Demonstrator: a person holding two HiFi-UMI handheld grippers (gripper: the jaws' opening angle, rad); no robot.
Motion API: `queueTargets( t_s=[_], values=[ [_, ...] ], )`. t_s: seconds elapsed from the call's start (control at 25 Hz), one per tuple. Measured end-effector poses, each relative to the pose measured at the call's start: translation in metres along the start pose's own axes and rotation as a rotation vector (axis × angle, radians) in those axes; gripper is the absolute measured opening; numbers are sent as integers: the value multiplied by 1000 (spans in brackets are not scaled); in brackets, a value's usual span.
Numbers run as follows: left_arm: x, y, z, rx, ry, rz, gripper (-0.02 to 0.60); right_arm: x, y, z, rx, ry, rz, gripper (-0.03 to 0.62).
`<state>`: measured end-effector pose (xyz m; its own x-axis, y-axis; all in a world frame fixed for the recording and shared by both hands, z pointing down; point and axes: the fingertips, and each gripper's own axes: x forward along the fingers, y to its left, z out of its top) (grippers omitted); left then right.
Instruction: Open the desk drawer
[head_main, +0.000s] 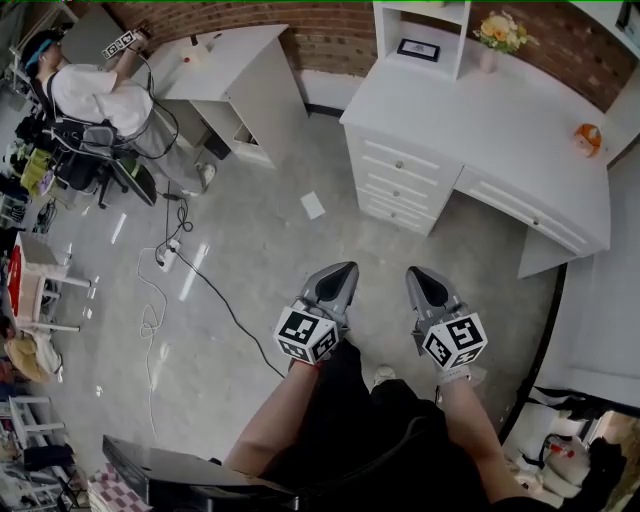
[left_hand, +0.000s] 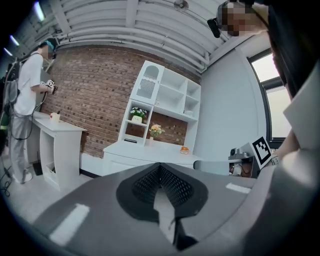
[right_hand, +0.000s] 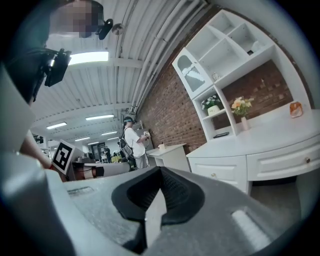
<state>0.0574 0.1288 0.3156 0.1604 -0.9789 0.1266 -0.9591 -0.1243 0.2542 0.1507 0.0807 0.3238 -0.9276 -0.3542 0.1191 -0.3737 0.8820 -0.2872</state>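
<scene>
The white desk (head_main: 470, 110) stands at the upper right against the brick wall. A stack of knobbed drawers (head_main: 396, 180) sits under its left end, and a long shallow drawer (head_main: 525, 215) runs under the top; all are closed. My left gripper (head_main: 346, 270) and right gripper (head_main: 415, 273) hover side by side over the floor, well short of the desk, both shut and empty. The left gripper view looks past its own jaws (left_hand: 160, 172) to the desk (left_hand: 150, 150) far off. In the right gripper view the jaws (right_hand: 160, 175) point toward the drawer fronts (right_hand: 290, 161).
A hutch (head_main: 420, 30), flowers (head_main: 500, 32) and an orange object (head_main: 588, 138) sit on the desk. Another person (head_main: 95, 95) works at a second white desk (head_main: 225, 60). A cable (head_main: 205, 285), power strip (head_main: 167, 258) and paper (head_main: 313, 205) lie on the floor.
</scene>
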Motion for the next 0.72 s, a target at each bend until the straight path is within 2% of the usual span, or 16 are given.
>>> queueTargets(
  t_s=[0.32, 0.72],
  values=[
    [40, 50, 28, 27, 35, -99, 3, 51, -16, 21, 28, -34, -91, 2],
    [76, 97, 31, 6, 76, -211, 3, 97, -29, 19, 56, -38, -207, 2]
  ],
)
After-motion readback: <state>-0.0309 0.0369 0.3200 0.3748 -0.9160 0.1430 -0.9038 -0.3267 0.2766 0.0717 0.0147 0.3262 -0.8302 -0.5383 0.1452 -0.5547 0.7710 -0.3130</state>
